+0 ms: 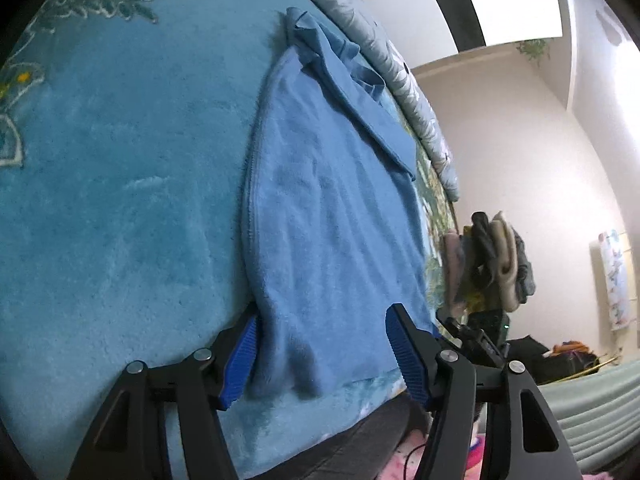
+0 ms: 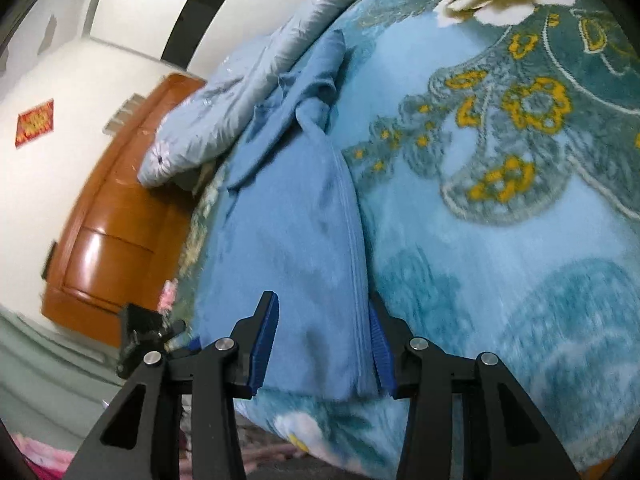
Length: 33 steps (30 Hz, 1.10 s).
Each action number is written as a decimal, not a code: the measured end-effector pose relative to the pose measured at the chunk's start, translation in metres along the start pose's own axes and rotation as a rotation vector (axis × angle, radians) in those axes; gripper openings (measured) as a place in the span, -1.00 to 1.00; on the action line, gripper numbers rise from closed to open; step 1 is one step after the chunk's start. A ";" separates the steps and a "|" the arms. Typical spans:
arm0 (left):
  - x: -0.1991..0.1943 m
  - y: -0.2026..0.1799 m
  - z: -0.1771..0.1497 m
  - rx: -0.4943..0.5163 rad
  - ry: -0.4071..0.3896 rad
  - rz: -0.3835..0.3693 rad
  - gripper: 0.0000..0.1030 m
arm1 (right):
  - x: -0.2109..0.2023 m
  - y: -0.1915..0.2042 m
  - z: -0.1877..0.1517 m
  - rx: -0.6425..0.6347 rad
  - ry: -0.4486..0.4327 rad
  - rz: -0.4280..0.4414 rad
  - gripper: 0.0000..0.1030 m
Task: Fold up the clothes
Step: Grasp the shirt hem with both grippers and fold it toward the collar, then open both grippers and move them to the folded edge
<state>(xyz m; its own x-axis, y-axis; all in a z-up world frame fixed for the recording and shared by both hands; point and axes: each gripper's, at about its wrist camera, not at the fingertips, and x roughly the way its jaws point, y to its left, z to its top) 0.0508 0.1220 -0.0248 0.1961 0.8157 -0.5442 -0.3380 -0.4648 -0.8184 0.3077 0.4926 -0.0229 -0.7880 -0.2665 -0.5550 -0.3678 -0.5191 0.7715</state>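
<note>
A blue fleece garment [image 1: 332, 216] lies lengthwise on a blue floral blanket [image 1: 120, 184], its collar end bunched at the far side. My left gripper [image 1: 322, 350] is open, its blue-padded fingers on either side of the garment's near hem. In the right wrist view the same garment [image 2: 288, 248] shows a seam or zipper along its right edge. My right gripper [image 2: 326, 340] is open around the near hem there, with the right finger at the garment's right edge. The other gripper [image 2: 140, 340] shows at the lower left.
A grey-white quilt [image 1: 404, 80] lies along the far edge of the bed, also in the right wrist view [image 2: 240, 96]. A brown wooden headboard [image 2: 108, 240] stands at the left. Hanging clothes [image 1: 488, 256] are beyond the bed. The blanket's near edge [image 2: 340, 432] drops off below the grippers.
</note>
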 end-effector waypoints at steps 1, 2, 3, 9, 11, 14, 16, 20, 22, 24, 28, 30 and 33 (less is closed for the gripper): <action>-0.001 0.002 -0.001 -0.005 -0.002 0.003 0.15 | 0.001 0.001 0.000 0.002 0.000 0.005 -0.12; -0.002 0.003 -0.002 -0.010 -0.004 0.006 0.10 | 0.001 0.002 0.000 -0.003 -0.001 0.009 -0.13; -0.004 0.005 -0.002 -0.015 -0.005 0.009 0.02 | 0.003 0.003 -0.001 -0.008 0.005 0.017 -0.21; -0.009 0.013 -0.008 -0.042 -0.026 0.069 -0.87 | 0.005 0.003 -0.006 0.002 0.008 -0.001 -0.89; -0.013 0.010 -0.009 -0.030 -0.039 0.054 -0.88 | -0.006 0.005 -0.005 0.004 -0.024 0.020 -0.91; -0.020 0.005 -0.009 -0.006 -0.058 0.025 -0.89 | -0.019 0.019 -0.008 -0.041 -0.045 0.034 -0.94; -0.025 0.001 -0.010 0.010 -0.070 0.005 -0.89 | -0.023 0.029 -0.013 -0.077 -0.035 0.041 -0.95; -0.034 -0.007 -0.011 0.043 -0.095 -0.034 -0.89 | -0.032 0.026 -0.028 -0.058 -0.025 0.049 -0.95; -0.039 -0.011 -0.012 0.059 -0.107 -0.053 -0.89 | -0.038 0.022 -0.026 -0.038 -0.037 0.074 -0.95; -0.043 -0.014 -0.012 0.075 -0.119 -0.072 -0.89 | -0.044 0.023 -0.017 -0.021 -0.059 0.131 -0.95; -0.050 -0.024 0.006 0.101 -0.160 -0.105 -0.89 | -0.050 0.043 0.016 -0.038 -0.122 0.237 -0.95; -0.050 -0.031 0.029 0.109 -0.192 -0.118 -0.89 | -0.045 0.054 0.038 -0.045 -0.145 0.248 -0.95; -0.052 -0.041 0.064 0.121 -0.241 -0.136 -0.89 | -0.036 0.070 0.069 -0.051 -0.175 0.255 -0.94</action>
<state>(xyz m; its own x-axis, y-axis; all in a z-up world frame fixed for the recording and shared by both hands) -0.0045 0.1207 0.0483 0.0281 0.9324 -0.3603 -0.4337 -0.3134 -0.8448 0.2758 0.5220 0.0728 -0.9262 -0.2520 -0.2806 -0.1258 -0.4948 0.8598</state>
